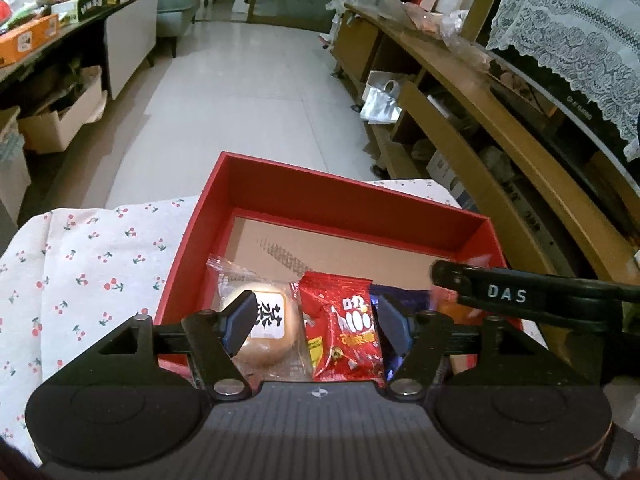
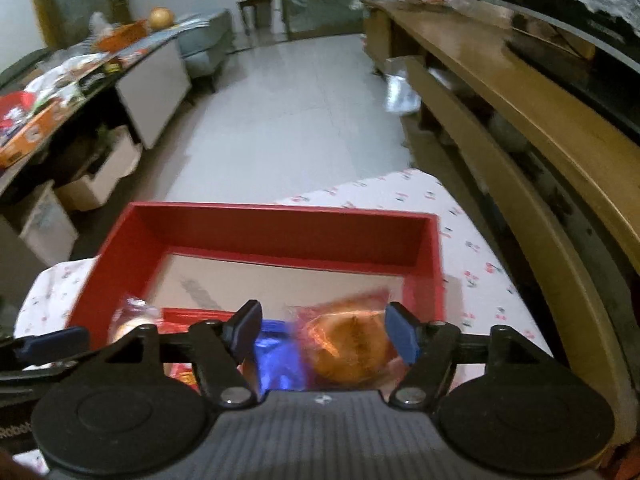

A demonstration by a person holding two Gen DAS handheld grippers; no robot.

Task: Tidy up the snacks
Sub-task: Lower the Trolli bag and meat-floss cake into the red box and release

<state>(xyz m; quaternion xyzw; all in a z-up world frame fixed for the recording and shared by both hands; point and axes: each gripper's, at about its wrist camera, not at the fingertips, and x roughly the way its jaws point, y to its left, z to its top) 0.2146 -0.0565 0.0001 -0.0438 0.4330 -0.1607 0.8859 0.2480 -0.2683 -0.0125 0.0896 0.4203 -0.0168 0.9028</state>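
Note:
A red box (image 1: 240,200) stands on a cherry-print cloth (image 1: 88,256). Along its near side lie a wrapped round pastry (image 1: 276,328), a red snack packet (image 1: 340,328), a blue packet (image 2: 276,360) and an orange wrapped pastry (image 2: 352,348). My left gripper (image 1: 316,324) is open and empty, held above the pastry and the red packet. My right gripper (image 2: 324,330) is open and empty, above the blue packet and the orange pastry. The right gripper's finger also shows at the right of the left wrist view (image 1: 472,280). The red box also shows in the right wrist view (image 2: 280,224).
A wooden shelf unit (image 1: 460,92) runs along the right. A dark counter (image 1: 60,28) with boxes and packets is at the left, with cardboard boxes (image 1: 60,120) under it. Pale tiled floor (image 1: 256,80) lies beyond the cloth-covered table.

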